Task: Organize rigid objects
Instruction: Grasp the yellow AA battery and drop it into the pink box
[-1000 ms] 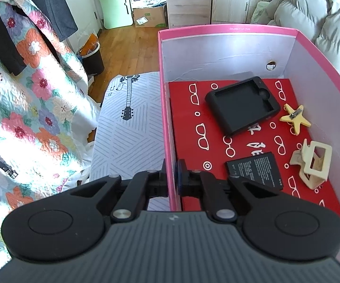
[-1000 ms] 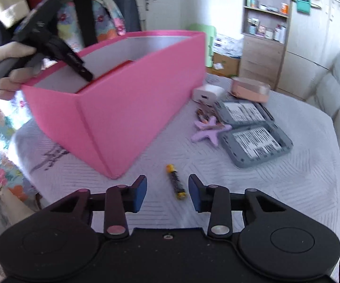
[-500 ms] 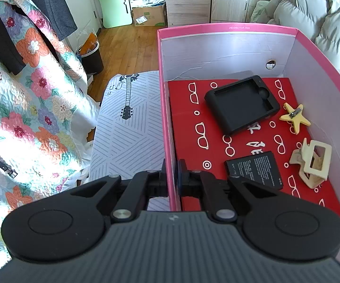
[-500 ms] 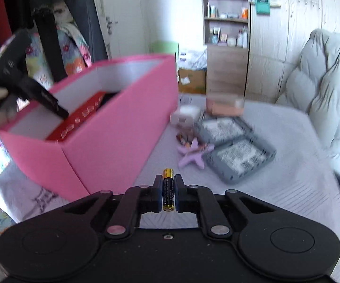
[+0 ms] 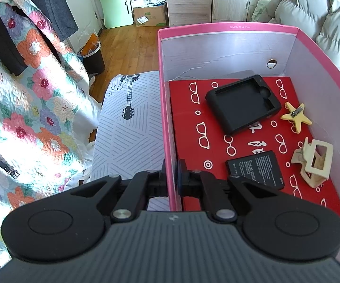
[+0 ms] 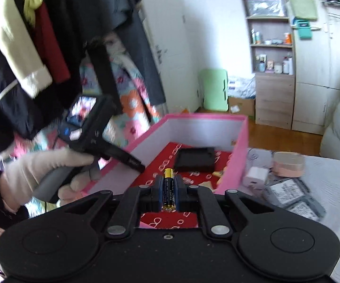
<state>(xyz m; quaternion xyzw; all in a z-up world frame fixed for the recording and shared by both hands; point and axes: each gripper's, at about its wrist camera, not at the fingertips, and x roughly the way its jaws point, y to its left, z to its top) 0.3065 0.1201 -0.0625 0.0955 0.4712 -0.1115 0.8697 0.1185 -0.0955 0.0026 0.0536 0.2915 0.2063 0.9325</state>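
Note:
My left gripper (image 5: 172, 176) is shut on the left wall of the pink box (image 5: 164, 108), one finger outside and one inside. On the box's red floor lie a black case (image 5: 240, 105), a yellow star clip (image 5: 296, 116), a cream claw clip (image 5: 315, 162) and a flat black battery (image 5: 256, 169). My right gripper (image 6: 169, 189) is shut on a blue and gold AA battery (image 6: 169, 188), held above the near end of the pink box (image 6: 238, 155). In the right wrist view a gloved hand (image 6: 44, 167) holds the left gripper on the box's wall.
On the striped tablecloth (image 6: 330, 188) right of the box lie a white charger (image 6: 256, 178), a round pink tin (image 6: 288, 164) and grey cases (image 6: 295, 198). A floral quilt (image 5: 28, 99) and hanging clothes are to the left; a grey sofa (image 5: 321, 11) stands behind the box.
My right gripper closed on the AA battery on the table, lifted it and swung over the open box. The left gripper kept its hold on the box wall.

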